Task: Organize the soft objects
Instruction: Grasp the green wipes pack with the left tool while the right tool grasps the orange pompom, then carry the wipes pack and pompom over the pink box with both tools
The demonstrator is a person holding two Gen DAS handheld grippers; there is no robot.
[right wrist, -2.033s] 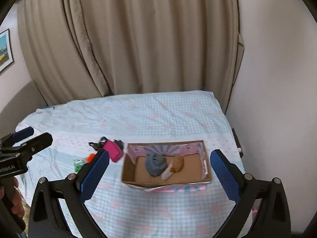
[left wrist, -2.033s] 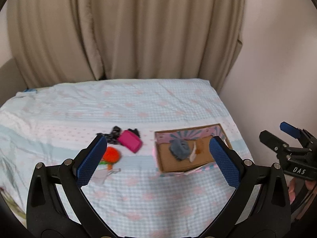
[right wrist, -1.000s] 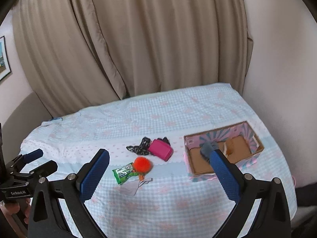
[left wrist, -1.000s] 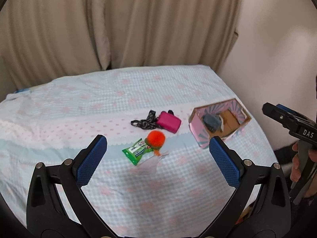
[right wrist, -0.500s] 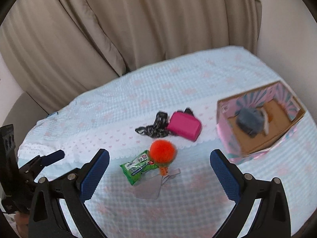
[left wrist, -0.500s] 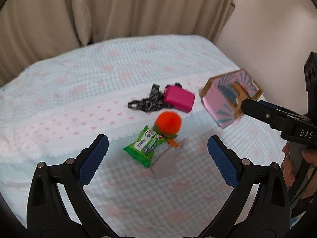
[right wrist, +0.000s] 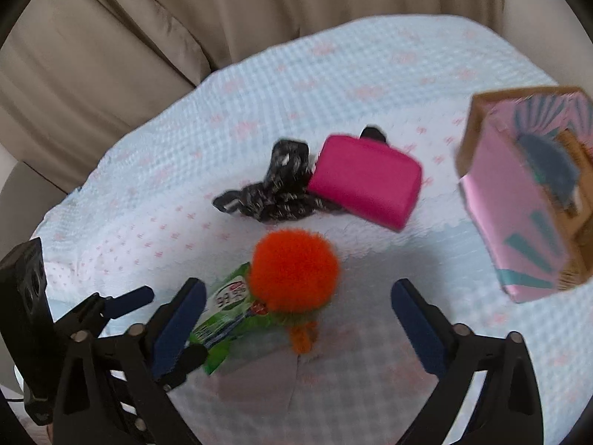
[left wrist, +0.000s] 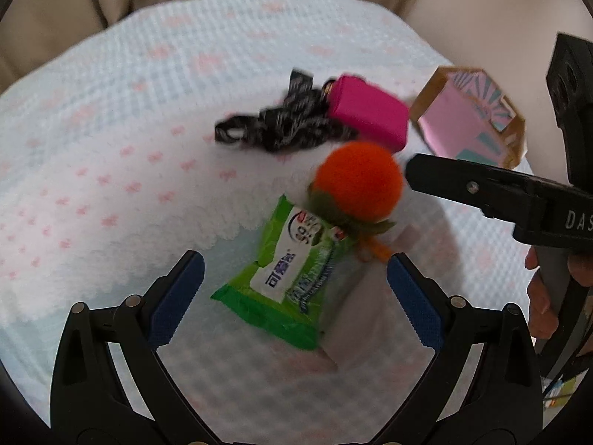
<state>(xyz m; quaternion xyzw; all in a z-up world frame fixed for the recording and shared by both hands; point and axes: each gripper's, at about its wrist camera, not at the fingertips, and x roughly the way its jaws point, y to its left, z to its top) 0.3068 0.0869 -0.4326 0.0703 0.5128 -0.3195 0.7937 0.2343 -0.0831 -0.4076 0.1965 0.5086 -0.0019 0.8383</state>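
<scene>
Both grippers are spread wide with nothing between the pads. Left gripper (left wrist: pixel 294 298) hangs over the green wipes pack (left wrist: pixel 287 278), its blue pads on either side of it but not touching, and from the other camera you can see it (right wrist: pixel 137 315) poking in low at the left edge. Right gripper (right wrist: pixel 296 324) sits just above the orange pom-pom (right wrist: pixel 294 270), also clear of it; in the left view one of its black fingers (left wrist: pixel 481 189) reaches in from the right, tip just beside the pom-pom (left wrist: pixel 357 181). The pom-pom is a fuzzy ball with a green leafy collar and a little orange stub, and it rests on the far end of the wipes pack (right wrist: pixel 222 315), overlapping it. Under the pair there's a flat pale sheet (right wrist: pixel 322 371), can't really tell what it is. A bit further back lies a pink pouch (right wrist: pixel 365 189) with a black patterned strap (right wrist: pixel 274 193) bunched up against its left side, touching it. Off to the right is a cardboard box (right wrist: pixel 519 215) with pink and teal printed walls, well apart from the pom-pom, and there's something grey (right wrist: pixel 548 167) inside it, too blurry to name. Everything sits on a light blue checked bedspread (right wrist: pixel 389 66) with small pink marks, and beige curtains (right wrist: pixel 259 7) hang behind.
</scene>
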